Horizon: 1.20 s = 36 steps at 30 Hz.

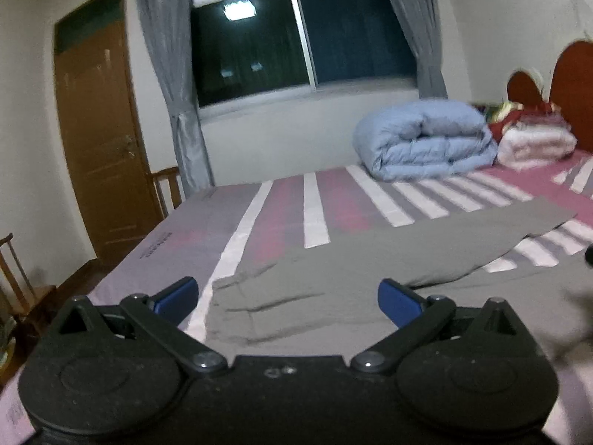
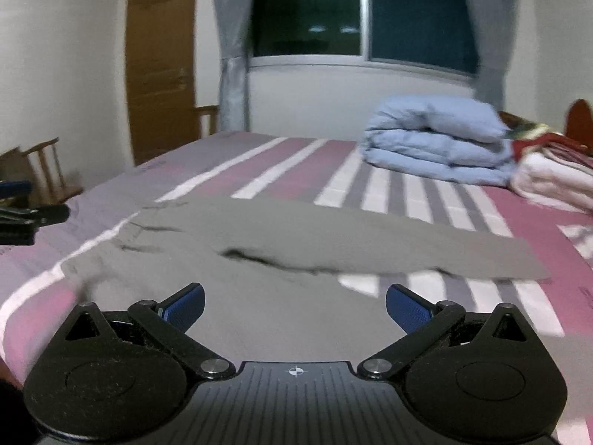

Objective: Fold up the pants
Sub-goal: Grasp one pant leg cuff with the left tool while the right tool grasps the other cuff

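Grey pants (image 1: 370, 278) lie spread flat on the striped bed (image 1: 281, 204), waist end near me and to the left, legs running off to the right. My left gripper (image 1: 287, 302) is open and empty, hovering over the waist end. In the right wrist view the pants (image 2: 296, 244) stretch across the bed, one leg lying over the other. My right gripper (image 2: 294, 307) is open and empty above the middle of the pants. The left gripper's fingertips (image 2: 33, 215) show at that view's left edge.
A folded light blue duvet (image 1: 426, 141) and a white and red pile of bedding (image 1: 533, 137) sit at the far right by the red headboard (image 1: 570, 81). A wooden chair (image 1: 18, 285) and a door (image 1: 100, 129) stand left of the bed.
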Motion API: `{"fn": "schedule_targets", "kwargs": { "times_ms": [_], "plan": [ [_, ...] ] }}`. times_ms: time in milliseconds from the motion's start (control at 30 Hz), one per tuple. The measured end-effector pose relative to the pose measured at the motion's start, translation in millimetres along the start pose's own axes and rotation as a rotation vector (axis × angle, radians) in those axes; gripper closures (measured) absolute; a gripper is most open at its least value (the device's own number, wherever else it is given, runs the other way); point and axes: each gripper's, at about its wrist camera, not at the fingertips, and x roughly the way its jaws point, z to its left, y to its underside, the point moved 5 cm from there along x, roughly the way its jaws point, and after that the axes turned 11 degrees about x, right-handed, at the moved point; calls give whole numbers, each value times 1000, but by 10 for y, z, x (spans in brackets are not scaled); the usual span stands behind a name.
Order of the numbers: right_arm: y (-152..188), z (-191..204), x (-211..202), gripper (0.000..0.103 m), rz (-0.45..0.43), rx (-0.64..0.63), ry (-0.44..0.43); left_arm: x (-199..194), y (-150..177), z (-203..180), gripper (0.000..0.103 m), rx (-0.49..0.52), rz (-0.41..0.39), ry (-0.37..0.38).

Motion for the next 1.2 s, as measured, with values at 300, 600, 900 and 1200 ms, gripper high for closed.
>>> {"fn": "schedule_targets", "kwargs": {
  "times_ms": [300,600,900,1200],
  "plan": [
    [-578,178,1410,0,96,-138,-88,1434,115,686,23,105,180,-10],
    [-853,304,3118,18,174,-273,-127,2876,547,1175,49,8,363,69],
    [-901,127,4093,46,255,-303,-145,3323,714,1271,48,-21,369,200],
    [-894,-26,4389,46,345,-376,-176,3596,612,1244,51,25,400,319]
  ]
}}
